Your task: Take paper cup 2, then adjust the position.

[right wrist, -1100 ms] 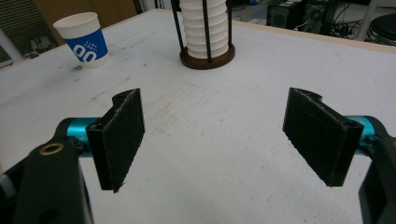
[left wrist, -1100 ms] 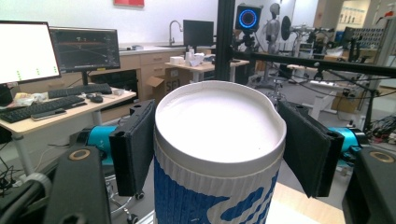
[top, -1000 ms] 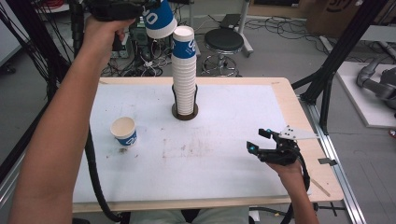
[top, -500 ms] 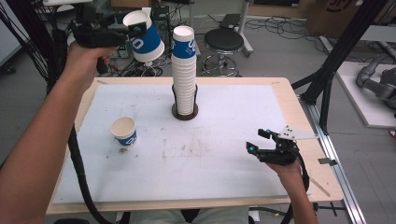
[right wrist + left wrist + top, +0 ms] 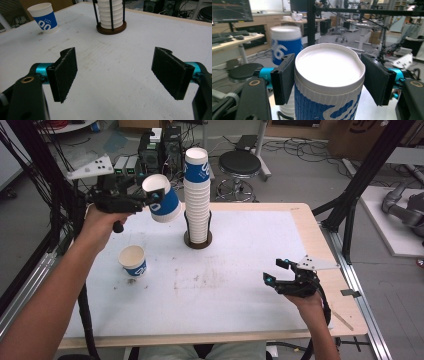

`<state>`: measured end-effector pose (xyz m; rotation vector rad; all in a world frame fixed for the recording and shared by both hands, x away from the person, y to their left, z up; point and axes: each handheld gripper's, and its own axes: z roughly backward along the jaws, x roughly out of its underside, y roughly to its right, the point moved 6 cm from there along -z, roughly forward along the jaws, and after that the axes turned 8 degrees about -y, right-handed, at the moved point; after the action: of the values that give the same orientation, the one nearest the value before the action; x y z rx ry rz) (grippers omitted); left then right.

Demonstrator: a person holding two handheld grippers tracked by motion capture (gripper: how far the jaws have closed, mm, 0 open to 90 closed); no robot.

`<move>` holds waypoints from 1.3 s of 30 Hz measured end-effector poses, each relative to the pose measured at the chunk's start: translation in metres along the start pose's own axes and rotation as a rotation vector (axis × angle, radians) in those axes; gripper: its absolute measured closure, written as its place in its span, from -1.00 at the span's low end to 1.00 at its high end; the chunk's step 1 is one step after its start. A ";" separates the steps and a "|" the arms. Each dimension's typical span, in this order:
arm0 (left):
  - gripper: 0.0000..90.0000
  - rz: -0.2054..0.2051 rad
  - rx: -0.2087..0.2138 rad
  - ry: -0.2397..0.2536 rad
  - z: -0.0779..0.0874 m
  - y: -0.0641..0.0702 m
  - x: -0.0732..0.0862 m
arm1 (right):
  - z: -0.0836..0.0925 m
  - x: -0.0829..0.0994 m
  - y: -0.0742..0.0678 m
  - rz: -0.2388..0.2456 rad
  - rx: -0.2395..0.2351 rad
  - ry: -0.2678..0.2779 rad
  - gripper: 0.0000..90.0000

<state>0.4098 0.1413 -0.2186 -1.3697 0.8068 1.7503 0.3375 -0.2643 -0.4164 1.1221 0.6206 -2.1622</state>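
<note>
1. A blue-and-white ribbed paper cup (image 5: pixel 162 200) with a rolled rim is held tilted in the air, left of the tall stack of matching paper cups (image 5: pixel 196 195).
2. The stack stands in a round dark wooden holder with thin black rods (image 5: pixel 198 240) on the white, lightly stained tabletop (image 5: pixel 240 285).
3. A second paper cup (image 5: pixel 133 260) stands upright near the tabletop's left edge.
4. The left gripper (image 5: pixel 152 197) has its flat black fingers (image 5: pixel 283 78) clamped on the held cup's sides.
5. The right gripper (image 5: pixel 275 272) hovers low over the tabletop, fingers (image 5: pixel 66 72) wide apart, holding nothing.
</note>
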 end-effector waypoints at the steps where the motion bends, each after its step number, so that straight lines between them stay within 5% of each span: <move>1: -0.31 -0.004 0.005 -0.005 -0.002 0.003 0.004 | 0.000 0.000 0.000 -0.005 -0.001 -0.002 -0.53; 18: -0.31 0.037 0.075 -0.046 -0.034 0.029 0.071 | -0.005 -0.005 0.000 0.012 -0.014 0.002 -0.55; 39: -0.31 0.031 0.116 -0.057 -0.049 0.043 0.084 | -0.005 -0.007 -0.005 0.015 -0.040 0.010 -0.55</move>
<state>0.3852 0.0935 -0.3103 -1.2322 0.8882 1.7298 0.3402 -0.2554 -0.4131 1.1137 0.6546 -2.1235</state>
